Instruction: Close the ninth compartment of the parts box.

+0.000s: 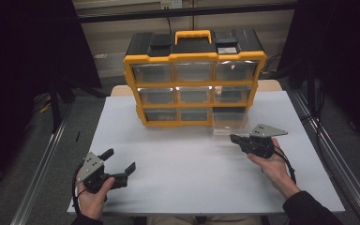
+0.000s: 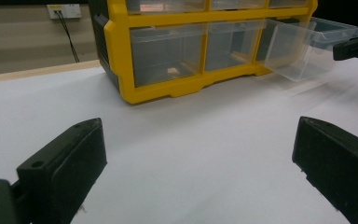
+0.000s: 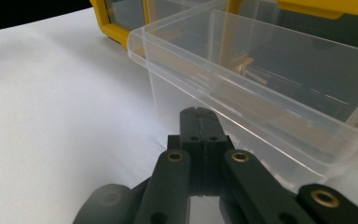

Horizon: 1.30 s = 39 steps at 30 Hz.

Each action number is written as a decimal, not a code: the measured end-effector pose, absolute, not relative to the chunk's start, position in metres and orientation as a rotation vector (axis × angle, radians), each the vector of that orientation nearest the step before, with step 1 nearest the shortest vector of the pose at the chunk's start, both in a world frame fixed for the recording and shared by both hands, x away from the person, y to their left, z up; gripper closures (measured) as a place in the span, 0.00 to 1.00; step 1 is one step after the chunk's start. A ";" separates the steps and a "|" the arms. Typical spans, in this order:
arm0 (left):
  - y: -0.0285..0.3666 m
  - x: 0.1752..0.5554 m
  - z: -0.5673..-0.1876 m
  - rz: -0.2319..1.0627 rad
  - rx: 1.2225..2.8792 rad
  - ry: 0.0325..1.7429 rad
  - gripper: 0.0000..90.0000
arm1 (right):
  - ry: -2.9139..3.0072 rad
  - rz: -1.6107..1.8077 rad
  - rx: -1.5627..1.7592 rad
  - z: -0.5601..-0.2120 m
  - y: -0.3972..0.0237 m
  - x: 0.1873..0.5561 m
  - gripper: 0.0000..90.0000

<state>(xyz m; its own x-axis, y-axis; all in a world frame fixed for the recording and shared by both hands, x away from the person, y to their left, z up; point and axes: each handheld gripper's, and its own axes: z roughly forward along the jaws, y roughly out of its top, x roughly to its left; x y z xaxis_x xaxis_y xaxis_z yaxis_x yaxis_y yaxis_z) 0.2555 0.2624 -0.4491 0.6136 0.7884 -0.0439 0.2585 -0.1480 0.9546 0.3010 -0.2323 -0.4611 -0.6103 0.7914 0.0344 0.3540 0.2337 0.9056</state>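
A yellow and black drawer cabinet (image 1: 194, 84) stands at the far middle of the white table (image 1: 178, 164). Its bottom right clear drawer (image 1: 228, 123) is pulled out toward me. In the right gripper view the drawer (image 3: 261, 79) is close ahead, and a small brownish item (image 3: 242, 66) shows through its walls. My right gripper (image 1: 233, 138) is shut, its tips (image 3: 199, 115) just short of the drawer's front wall, with nothing seen between them. My left gripper (image 1: 120, 160) stands open near the front left, over bare table (image 2: 196, 158). The left gripper view shows the cabinet (image 2: 121, 70) and the drawer (image 2: 307, 46).
The cabinet's other clear drawers are pushed in; one lower drawer holds a small item (image 2: 172, 71). A black frame and dark curtains surround the table. Metal rails run along both sides of the table (image 1: 42, 168). A wall socket (image 2: 64, 10) sits behind.
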 end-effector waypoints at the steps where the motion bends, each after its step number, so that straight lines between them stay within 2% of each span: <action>1: 0.262 0.256 -0.449 0.582 1.704 0.866 0.03 | 2.076 1.351 1.052 -0.461 -0.232 0.302 1.00; 39: 0.263 0.256 -0.449 0.587 1.704 0.866 0.03 | 2.047 1.357 1.047 -0.461 -0.225 0.316 1.00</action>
